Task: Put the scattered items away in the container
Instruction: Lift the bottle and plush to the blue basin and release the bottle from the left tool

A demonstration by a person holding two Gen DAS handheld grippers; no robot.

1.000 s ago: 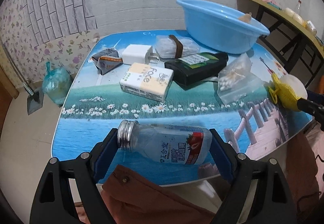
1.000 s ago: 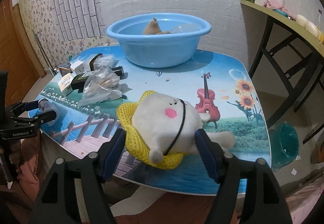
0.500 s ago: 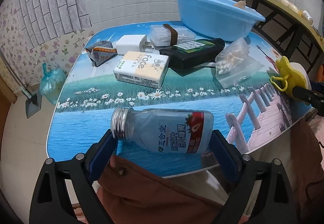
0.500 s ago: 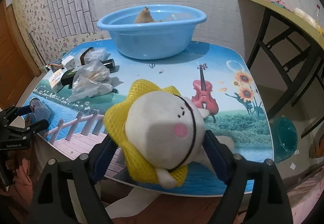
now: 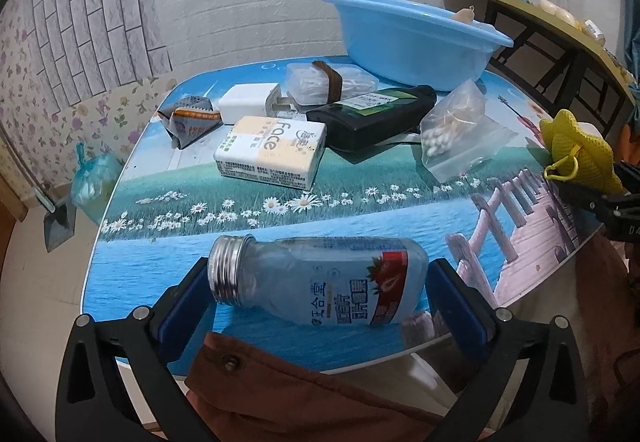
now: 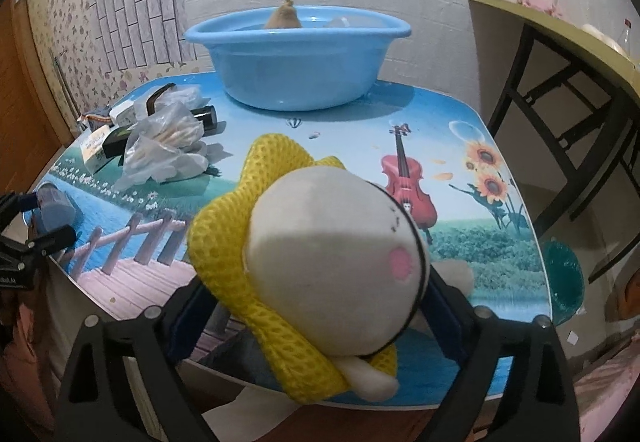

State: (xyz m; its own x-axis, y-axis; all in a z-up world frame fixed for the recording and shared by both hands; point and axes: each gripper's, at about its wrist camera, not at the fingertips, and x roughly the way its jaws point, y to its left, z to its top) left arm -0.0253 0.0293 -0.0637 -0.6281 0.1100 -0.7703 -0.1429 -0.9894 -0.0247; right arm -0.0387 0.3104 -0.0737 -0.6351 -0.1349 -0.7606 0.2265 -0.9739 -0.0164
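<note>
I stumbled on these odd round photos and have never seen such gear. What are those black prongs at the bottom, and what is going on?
No robot here: a person holds a two-finger gripper in each hand, each with a fisheye camera looking along its fingers. One picture comes from the left gripper, one from the right gripper. Both have jaws that are opening. A clear bottle lies between the left fingers; a white plush toy with a yellow mesh collar sits between the right ones. Whether either is still gripped is unclear. On the picture-printed table lie a tissue pack, a white charger, a dark bottle, bags of cotton swabs and the blue basin.
</note>
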